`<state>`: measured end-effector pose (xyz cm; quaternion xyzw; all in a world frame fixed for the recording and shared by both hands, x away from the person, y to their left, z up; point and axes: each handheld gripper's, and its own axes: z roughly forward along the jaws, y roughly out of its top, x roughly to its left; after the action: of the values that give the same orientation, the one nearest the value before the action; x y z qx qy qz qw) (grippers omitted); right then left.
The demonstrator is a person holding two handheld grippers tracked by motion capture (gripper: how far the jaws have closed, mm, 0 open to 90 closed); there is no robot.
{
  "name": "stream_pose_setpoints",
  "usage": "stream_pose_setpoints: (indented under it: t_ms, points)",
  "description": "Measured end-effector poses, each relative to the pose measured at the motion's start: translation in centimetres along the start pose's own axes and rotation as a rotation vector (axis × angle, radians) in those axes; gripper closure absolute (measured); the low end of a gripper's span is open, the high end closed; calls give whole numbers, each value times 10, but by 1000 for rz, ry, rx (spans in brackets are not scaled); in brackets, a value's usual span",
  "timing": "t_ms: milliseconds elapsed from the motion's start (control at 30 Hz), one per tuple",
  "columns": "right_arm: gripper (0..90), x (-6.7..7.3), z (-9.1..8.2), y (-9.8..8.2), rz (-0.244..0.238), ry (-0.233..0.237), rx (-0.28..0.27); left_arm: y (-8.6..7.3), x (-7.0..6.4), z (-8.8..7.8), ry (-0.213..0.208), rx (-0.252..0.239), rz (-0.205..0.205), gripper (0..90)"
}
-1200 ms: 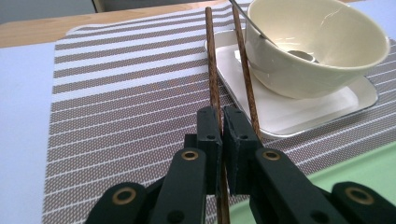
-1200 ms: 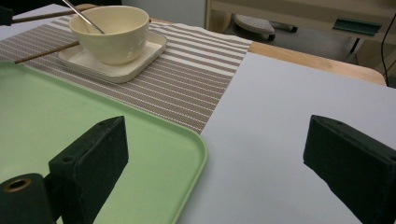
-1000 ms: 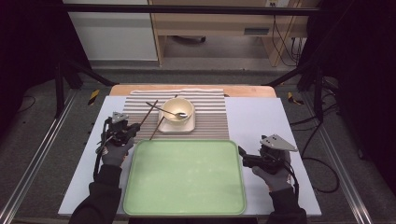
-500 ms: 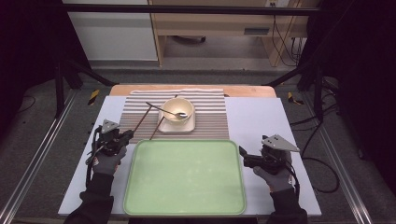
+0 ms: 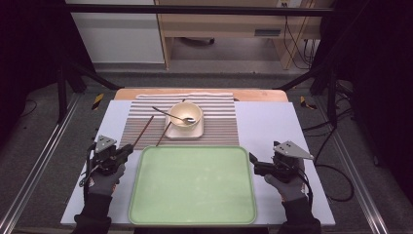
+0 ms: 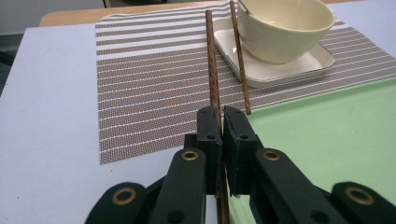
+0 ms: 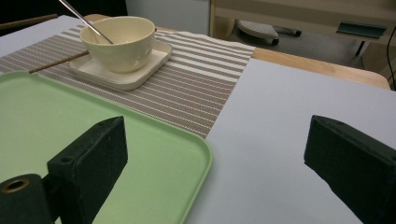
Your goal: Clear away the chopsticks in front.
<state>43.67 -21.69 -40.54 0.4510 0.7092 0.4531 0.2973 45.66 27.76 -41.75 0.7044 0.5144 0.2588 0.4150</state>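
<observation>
My left gripper [image 5: 125, 152] [image 6: 222, 113] is shut on the near end of a brown chopstick [image 5: 144, 130] [image 6: 212, 60], left of the green tray [image 5: 192, 187]. That chopstick slants away over the striped placemat [image 5: 216, 127]. A second chopstick [image 5: 163, 133] [image 6: 239, 56] leans against the white square plate [image 5: 184, 132]. On the plate stands a cream bowl [image 5: 185, 116] [image 7: 121, 42] with a metal spoon [image 5: 169, 114] in it. My right gripper [image 5: 253, 160] [image 7: 217, 123] is open, level, at the tray's right edge, with nothing between its jaws.
The tray [image 7: 154, 154] lies bare at the front middle of the white tabletop [image 5: 272, 122]. A wooden edge [image 5: 253, 94] runs behind the placemat. Black frame legs and cables stand on the floor around the table.
My left gripper has drawn back toward the near left with the chopstick in it, so the chopstick's far end has slid off the bowl area. The right gripper has kept still.
</observation>
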Motion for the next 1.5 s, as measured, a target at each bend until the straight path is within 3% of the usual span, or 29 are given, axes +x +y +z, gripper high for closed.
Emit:
stream_pose_setpoints:
  t_ms: [300,567,767,833,1167,1333,1500]
  points:
    - [63,2,0,0,-6,1,0,-13,-13,-16,-9,-2,-13,853]
    - [63,3,0,0,-8,2,2,-25,-34,-22,-21,2,-4,853]
    - [63,2,-1,0,-2,6,-3,-36,-49,-32,-12,3,-27,853]
    - [63,2,0,0,-5,6,0,-40,-57,-33,5,2,-14,853]
    - [61,1,-2,0,5,10,-8,-52,-78,-36,4,14,-34,853]
    - [61,0,-3,1,5,12,-10,-59,-91,-31,41,26,-22,853]
    - [61,-2,-5,1,12,13,-18,-74,-96,-26,50,32,-45,853]
